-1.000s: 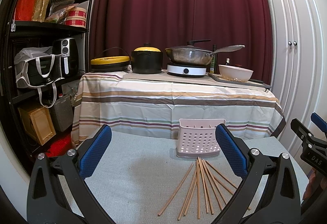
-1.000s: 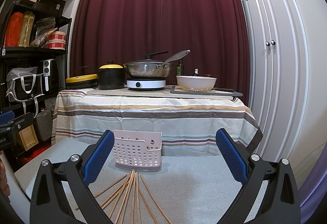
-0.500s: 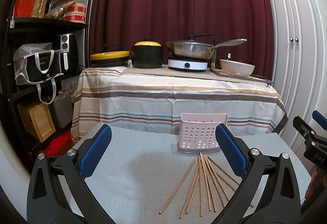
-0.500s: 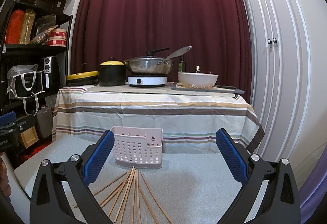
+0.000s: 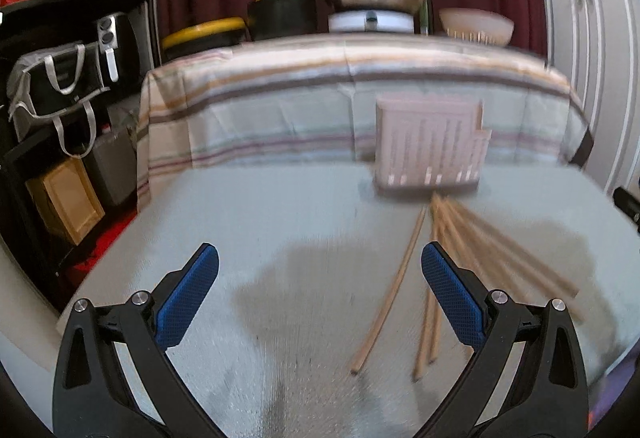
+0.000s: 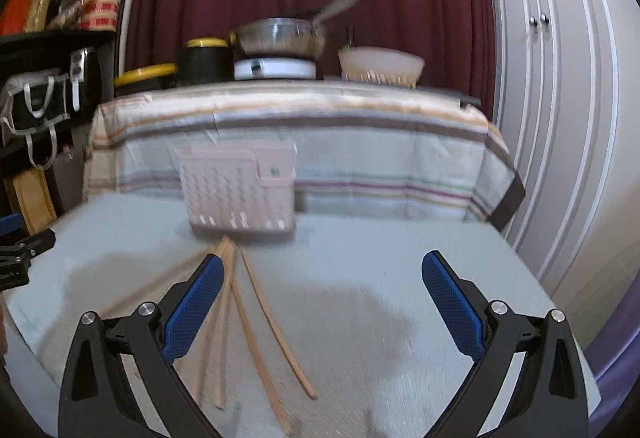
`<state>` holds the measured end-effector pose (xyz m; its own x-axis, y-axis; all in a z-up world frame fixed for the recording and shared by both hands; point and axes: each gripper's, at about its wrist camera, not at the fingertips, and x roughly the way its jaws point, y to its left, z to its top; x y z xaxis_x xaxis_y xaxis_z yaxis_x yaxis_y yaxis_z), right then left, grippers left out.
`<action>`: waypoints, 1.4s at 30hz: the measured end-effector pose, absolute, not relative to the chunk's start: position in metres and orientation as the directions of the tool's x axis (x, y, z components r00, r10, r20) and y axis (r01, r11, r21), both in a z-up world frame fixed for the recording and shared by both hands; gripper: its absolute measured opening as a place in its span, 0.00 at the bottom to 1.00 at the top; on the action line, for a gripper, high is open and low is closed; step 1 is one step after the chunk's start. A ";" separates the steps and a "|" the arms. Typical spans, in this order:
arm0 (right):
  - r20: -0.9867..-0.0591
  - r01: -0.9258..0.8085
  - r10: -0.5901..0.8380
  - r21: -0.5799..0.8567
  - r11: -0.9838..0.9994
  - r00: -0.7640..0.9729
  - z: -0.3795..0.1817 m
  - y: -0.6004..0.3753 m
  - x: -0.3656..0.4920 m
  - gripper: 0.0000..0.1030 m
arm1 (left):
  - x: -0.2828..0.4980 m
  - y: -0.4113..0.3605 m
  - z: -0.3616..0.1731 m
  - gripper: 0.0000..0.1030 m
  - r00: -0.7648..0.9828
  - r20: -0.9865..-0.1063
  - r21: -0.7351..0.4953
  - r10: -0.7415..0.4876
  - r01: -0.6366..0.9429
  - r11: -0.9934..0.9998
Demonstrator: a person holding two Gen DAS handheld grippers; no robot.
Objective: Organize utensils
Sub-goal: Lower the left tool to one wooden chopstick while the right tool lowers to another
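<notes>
Dipping toward the chopsticks, both tools now look steeply down at the bench.
Left tool and right tool stay spread, empty; rack awaits, pickup likely next.

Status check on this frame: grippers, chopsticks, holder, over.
Left gripper and right gripper open, empty. Chopsticks fanned loose on the mat, before the pink utensil holder. Nothing in the way.

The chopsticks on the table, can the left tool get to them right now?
Probably yes. The left tool is open and empty, the chopsticks lie loose on the table just ahead, fanned toward its right finger, with nothing lying on them.
</notes>
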<state>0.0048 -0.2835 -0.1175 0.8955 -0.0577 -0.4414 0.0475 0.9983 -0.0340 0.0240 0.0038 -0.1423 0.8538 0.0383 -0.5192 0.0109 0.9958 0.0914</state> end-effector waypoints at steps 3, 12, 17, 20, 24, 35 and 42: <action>-0.470 0.053 -0.059 -0.027 0.998 0.880 -0.140 -0.290 0.008 0.94 | 0.030 0.004 -0.169 0.93 0.831 -0.553 0.117 0.055 0.012 0.993; -0.529 0.023 -0.039 -0.036 0.999 0.848 -0.172 -0.288 0.016 0.90 | 0.039 -0.006 -0.214 0.75 0.771 -0.636 0.130 0.030 0.069 0.989; -0.571 0.000 -0.011 -0.020 1.000 0.821 -0.183 -0.288 0.021 0.64 | 0.043 -0.007 -0.229 0.59 0.732 -0.681 0.113 -0.001 0.106 0.988; -0.581 0.004 -0.008 -0.008 1.000 0.814 -0.188 -0.291 0.020 0.64 | 0.041 -0.008 -0.235 0.58 0.731 -0.682 0.118 -0.001 0.112 0.987; -0.597 0.001 -0.004 -0.005 1.000 0.802 -0.193 -0.292 0.021 0.62 | 0.038 -0.010 -0.236 0.57 0.750 -0.662 0.131 -0.002 0.119 0.984; -0.667 -0.060 0.050 0.007 0.998 0.744 -0.213 -0.290 0.024 0.43 | 0.038 -0.010 -0.236 0.35 0.745 -0.663 0.086 -0.066 0.163 0.983; -0.707 -0.094 0.081 0.021 0.995 0.702 -0.219 -0.287 0.030 0.24 | 0.040 -0.009 -0.236 0.35 0.743 -0.665 0.072 -0.075 0.164 0.984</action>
